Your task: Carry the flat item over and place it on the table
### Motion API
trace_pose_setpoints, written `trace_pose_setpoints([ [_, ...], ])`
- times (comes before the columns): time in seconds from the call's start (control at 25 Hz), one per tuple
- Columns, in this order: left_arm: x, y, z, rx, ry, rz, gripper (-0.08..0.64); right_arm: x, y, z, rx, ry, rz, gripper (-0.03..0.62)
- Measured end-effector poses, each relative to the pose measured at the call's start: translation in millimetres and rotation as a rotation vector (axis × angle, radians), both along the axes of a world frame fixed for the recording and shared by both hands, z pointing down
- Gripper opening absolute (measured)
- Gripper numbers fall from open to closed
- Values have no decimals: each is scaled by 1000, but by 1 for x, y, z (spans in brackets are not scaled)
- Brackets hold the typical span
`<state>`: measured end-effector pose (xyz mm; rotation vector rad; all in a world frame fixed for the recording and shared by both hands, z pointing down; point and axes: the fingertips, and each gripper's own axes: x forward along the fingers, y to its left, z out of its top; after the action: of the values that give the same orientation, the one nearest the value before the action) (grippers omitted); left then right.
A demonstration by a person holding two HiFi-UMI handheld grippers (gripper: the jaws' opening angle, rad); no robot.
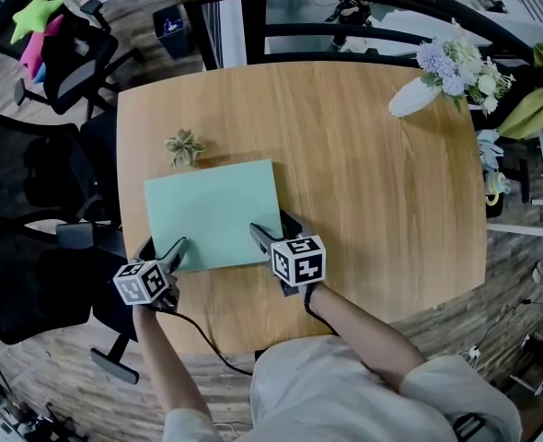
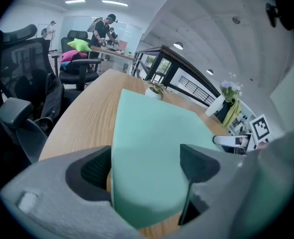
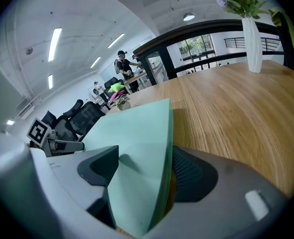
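A mint-green flat sheet (image 1: pixel 216 215) lies on the wooden table (image 1: pixel 373 182), near its front left. My left gripper (image 1: pixel 164 244) is at the sheet's near left corner and my right gripper (image 1: pixel 271 226) at its near right corner. In the left gripper view the sheet (image 2: pixel 157 143) fills the space between the wide-set jaws of the left gripper (image 2: pixel 147 166), and neither pad presses on it. In the right gripper view the sheet's edge (image 3: pixel 137 153) runs between the jaws of the right gripper (image 3: pixel 144 168). One pad is under that edge, the other stands off above.
A small potted plant (image 1: pixel 185 146) stands just beyond the sheet's far left corner. A white vase of flowers (image 1: pixel 446 72) leans at the table's far right. Black office chairs (image 1: pixel 32 191) crowd the left side. A dark railing (image 1: pixel 345 26) runs behind the table.
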<state>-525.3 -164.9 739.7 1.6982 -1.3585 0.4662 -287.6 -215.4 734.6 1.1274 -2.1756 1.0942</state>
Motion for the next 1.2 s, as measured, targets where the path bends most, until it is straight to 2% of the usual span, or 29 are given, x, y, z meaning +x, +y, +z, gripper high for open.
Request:
trace_pose_setpoints([
  [0.2,-12,1,-7,21,-58,-44,440,7,1,-2,-6,-8,-6,333],
  [0.44,-11,8,-22,40,-116,-56,439,11,5,-6,-10,-16,-17,325],
  [0.84,7,23,-43,90,-220,-83,433,14,14,-17,16,-11,-67,292],
  [1.2,37,32,-62,134,-264,-115,387,19,25,-30,62,4,-126,252],
])
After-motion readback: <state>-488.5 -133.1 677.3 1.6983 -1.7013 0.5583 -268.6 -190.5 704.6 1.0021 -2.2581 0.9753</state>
